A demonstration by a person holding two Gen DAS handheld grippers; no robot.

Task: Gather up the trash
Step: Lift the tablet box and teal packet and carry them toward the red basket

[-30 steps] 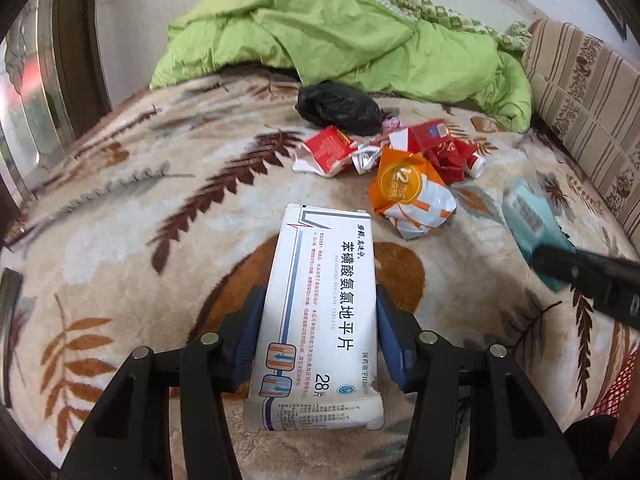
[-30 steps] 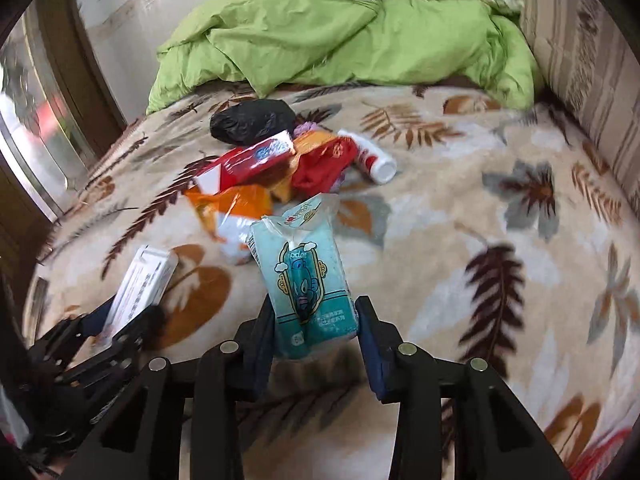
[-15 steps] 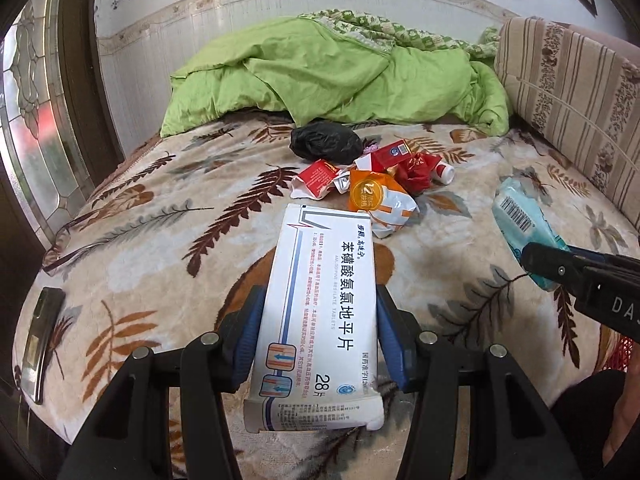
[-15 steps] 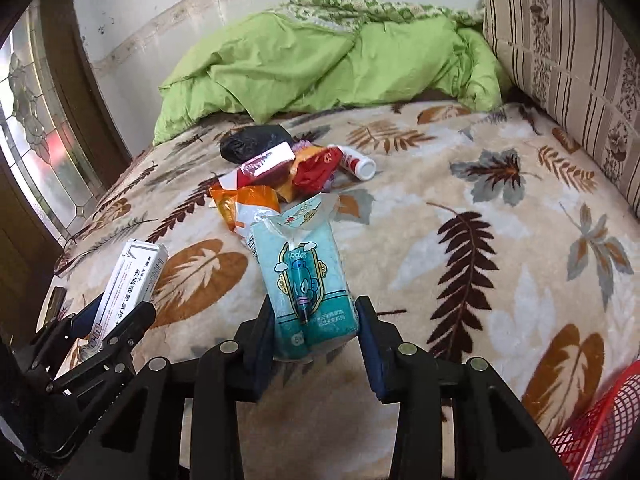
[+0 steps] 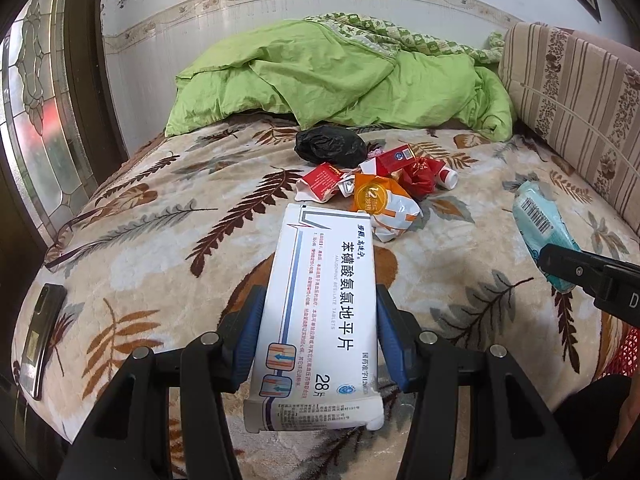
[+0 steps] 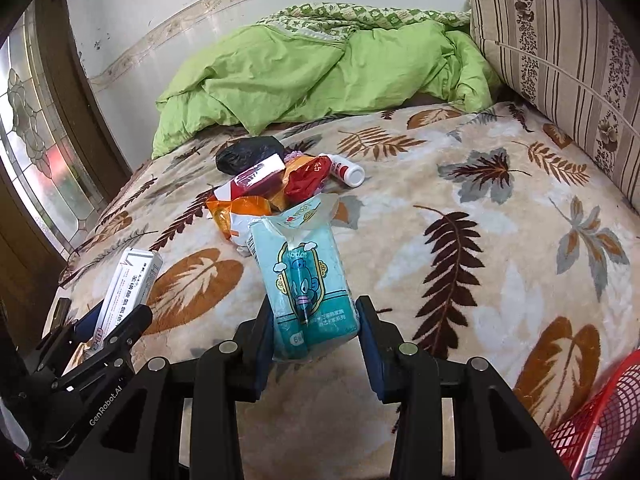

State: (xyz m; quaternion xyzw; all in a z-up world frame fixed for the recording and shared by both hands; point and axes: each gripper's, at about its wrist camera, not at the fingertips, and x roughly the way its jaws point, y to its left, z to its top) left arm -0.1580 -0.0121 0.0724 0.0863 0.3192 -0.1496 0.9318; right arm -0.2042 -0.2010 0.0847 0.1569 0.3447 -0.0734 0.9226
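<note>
My left gripper [image 5: 318,328] is shut on a flat white medicine box [image 5: 320,308] with blue print, held above the near edge of the bed. My right gripper [image 6: 314,332] is shut on a teal tissue pack [image 6: 308,280] with a cartoon figure. Each view also shows the other hand's load: the tissue pack [image 5: 540,228] at right, the medicine box [image 6: 128,284] at left. Farther back on the blanket lies a pile of trash: an orange wrapper [image 5: 384,204], red wrappers [image 5: 416,172], a small white bottle [image 6: 346,170] and a black plastic bag [image 5: 330,145].
A leaf-patterned blanket [image 6: 480,240] covers the bed, with a crumpled green quilt [image 5: 340,76] at the back and a striped cushion [image 5: 580,100] along the right. A red mesh basket [image 6: 600,428] sits at the lower right. A dark phone [image 5: 42,332] lies at the bed's left edge.
Both grippers have pulled back from the trash pile towards the near edge of the bed, each keeping its load. The pile looks smaller and the red basket has come into view.
</note>
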